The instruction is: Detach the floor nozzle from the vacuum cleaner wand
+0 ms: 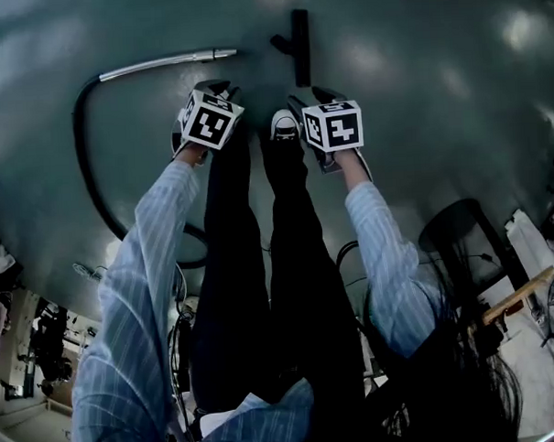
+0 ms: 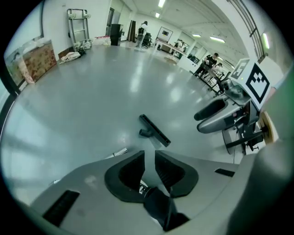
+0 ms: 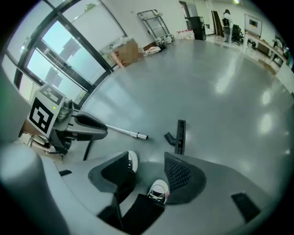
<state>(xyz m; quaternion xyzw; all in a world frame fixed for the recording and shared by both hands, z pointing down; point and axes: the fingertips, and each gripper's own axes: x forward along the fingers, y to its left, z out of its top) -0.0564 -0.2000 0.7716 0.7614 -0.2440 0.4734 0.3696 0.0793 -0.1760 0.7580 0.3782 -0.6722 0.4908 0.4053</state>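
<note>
Floor nozzle (image 1: 301,50), black and T-shaped, lies apart from the silver wand (image 1: 169,62).

Looking steeply down from the head, high over the grey floor (image 1: 416,35), taking in both sleeves (image 1: 150,258) and the legs. Riding on the left gripper (image 2: 149,167), facing along its jaws, down and outward across the hall. Riding likewise on the right gripper (image 3: 149,172), tilting floorward from well above. Sharing across all three the floor nozzle (image 1: 300,45), lying well off, and the wand (image 1: 165,62) end.
</note>
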